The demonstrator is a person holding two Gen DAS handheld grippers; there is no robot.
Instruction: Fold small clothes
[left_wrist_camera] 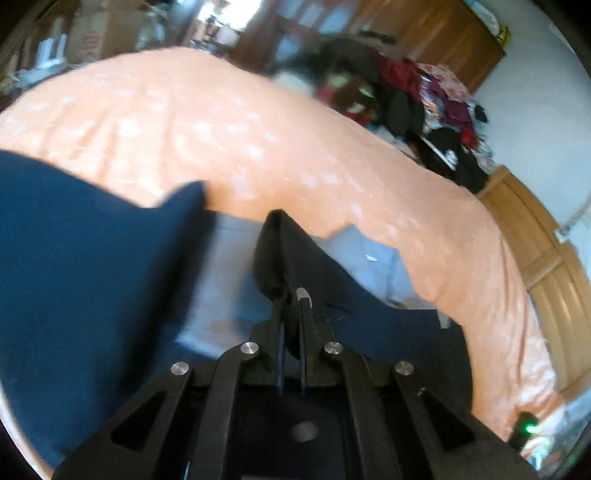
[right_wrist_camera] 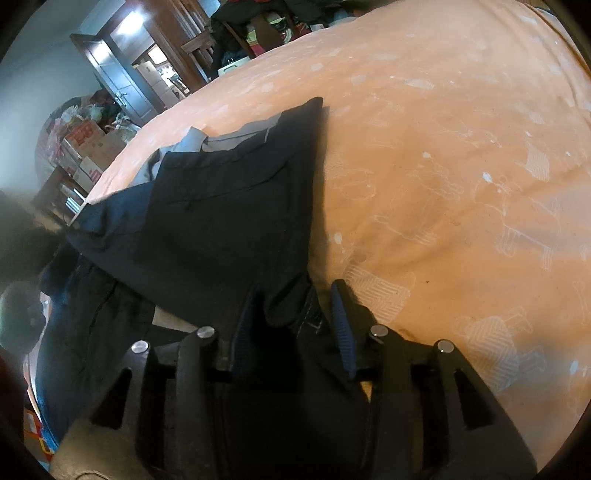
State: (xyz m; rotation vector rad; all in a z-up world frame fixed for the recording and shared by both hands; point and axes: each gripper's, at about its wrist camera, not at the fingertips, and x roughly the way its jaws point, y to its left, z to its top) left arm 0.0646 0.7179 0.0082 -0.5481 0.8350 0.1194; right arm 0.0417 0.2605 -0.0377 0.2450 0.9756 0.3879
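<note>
We see a dark piece of clothing (right_wrist_camera: 229, 206) lying on the bed, on top of an orange blanket (right_wrist_camera: 443, 166) with pale drawings. Our left gripper (left_wrist_camera: 291, 299) has its fingers pinched tight on a fold of the dark cloth (left_wrist_camera: 280, 251). Our right gripper (right_wrist_camera: 295, 306) has its fingers apart, with the near edge of the clothing lying between them. Far away there is a messy pile of clothes (left_wrist_camera: 424, 96) beside a wooden cupboard (left_wrist_camera: 443, 33).

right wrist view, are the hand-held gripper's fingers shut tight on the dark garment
No, the right hand-held gripper has its fingers spread apart, with the edge of the dark garment lying loosely between them.
</note>
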